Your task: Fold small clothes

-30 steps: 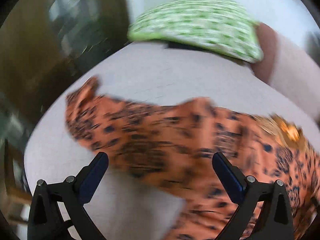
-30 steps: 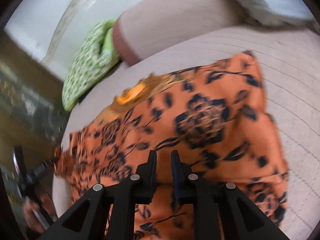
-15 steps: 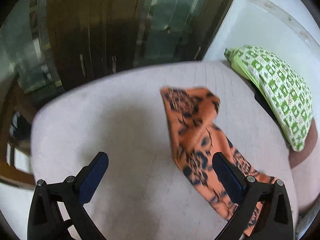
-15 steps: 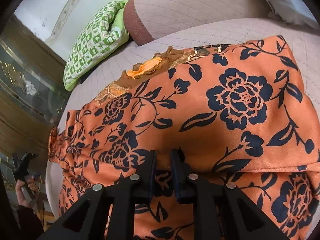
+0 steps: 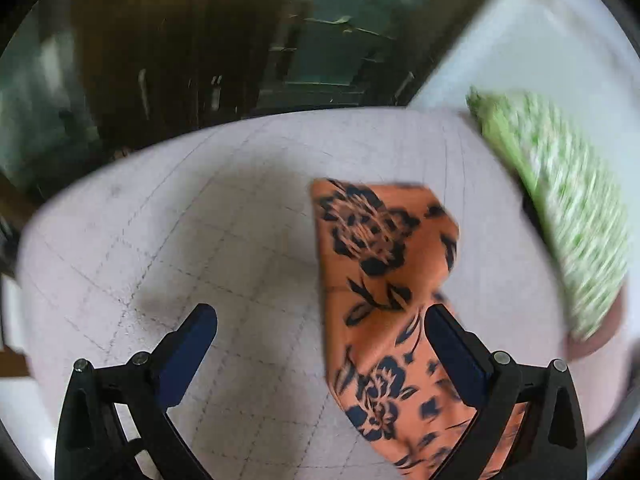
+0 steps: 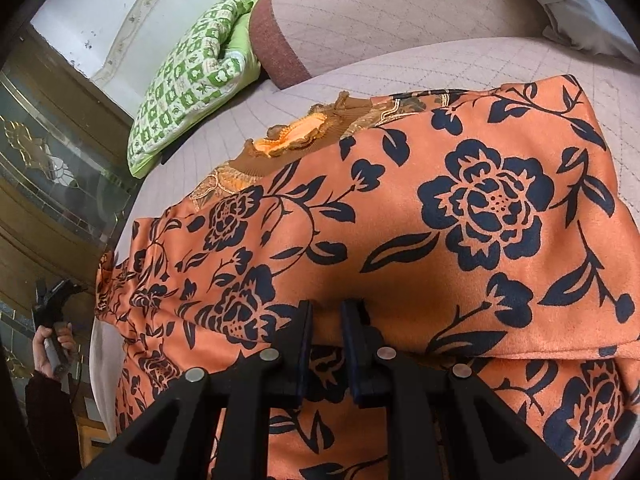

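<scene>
Orange floral garment (image 6: pixel 400 240) pinched at its fold by the right gripper's (image 6: pixel 325 314) fingers; left gripper's (image 5: pixel 320 332) fingers spread, released, above its end.

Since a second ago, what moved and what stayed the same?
The left hand-held gripper swung away from over the orange flowered garment toward its end, jaws wide and empty throughout. The garment settled flat on the quilted bed cover. The right hand-held gripper stayed clamped on the garment's folded edge. The green pillow stayed put.
</scene>
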The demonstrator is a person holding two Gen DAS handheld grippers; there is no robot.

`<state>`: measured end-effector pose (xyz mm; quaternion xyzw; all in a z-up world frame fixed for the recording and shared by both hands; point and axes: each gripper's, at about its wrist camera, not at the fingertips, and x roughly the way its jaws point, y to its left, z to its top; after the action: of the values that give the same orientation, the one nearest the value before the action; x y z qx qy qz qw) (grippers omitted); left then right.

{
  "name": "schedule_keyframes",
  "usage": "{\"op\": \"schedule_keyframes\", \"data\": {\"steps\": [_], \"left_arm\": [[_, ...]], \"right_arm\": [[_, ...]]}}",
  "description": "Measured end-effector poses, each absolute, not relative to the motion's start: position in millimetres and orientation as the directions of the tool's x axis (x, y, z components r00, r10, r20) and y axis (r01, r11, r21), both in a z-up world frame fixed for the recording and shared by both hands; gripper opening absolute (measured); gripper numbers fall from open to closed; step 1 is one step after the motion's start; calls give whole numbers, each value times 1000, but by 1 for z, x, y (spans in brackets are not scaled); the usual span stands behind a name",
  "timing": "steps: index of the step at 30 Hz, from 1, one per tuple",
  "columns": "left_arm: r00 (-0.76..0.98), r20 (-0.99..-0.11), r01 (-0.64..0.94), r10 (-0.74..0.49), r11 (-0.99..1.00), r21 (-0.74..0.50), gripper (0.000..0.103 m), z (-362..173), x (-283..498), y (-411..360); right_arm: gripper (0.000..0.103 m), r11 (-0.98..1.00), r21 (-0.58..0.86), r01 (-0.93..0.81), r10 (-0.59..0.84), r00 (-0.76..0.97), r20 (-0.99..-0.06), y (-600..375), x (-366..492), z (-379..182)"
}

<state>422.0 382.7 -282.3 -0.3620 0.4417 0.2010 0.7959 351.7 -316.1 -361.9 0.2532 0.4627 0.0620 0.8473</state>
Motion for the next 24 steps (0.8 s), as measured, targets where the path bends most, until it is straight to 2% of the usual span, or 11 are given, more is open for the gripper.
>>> {"op": "schedule_keyframes", "data": {"steps": [3,4,5,7,9,18,19,21,22,23,24], "left_arm": [[578,-811,-602,-95,621,-502,100,-288,420,404],[580,-805,-593,-124,614,-521,91,-290,423,406],[574,-807,-590,-141,612,-527,76,-293,427,407],[549,-814,-583,-191,610,-536,58,-303,442,402],[529,-820,-581,-218,611,-537,56,-308,453,396],[570,-801,-589,-183,589,-554,57,-316,475,396],[575,-800,-589,-171,592,-550,52,-316,475,396],[583,-799,-587,-147,604,-540,32,-319,477,396],[582,-799,-585,-150,605,-540,16,-322,478,396],[583,-796,-583,-160,600,-547,7,-324,476,397],[591,-788,-580,-172,588,-563,7,-327,474,398]], "right_arm": [[18,868,480,128,334,565,-754,-314,352,-362],[18,868,479,128,333,565,-755,-314,352,-362],[18,868,480,129,333,566,-754,-314,352,-362],[18,867,481,130,333,568,-753,-314,352,-362],[18,868,479,131,330,570,-753,-313,352,-362],[18,875,468,122,322,574,-753,-311,356,-364],[18,875,468,122,323,573,-753,-311,357,-364],[18,874,470,122,325,573,-752,-311,357,-364],[18,874,470,121,325,573,-752,-311,358,-364],[18,874,471,122,325,573,-752,-311,358,-364],[18,872,473,123,327,573,-752,-311,358,-365]]}}
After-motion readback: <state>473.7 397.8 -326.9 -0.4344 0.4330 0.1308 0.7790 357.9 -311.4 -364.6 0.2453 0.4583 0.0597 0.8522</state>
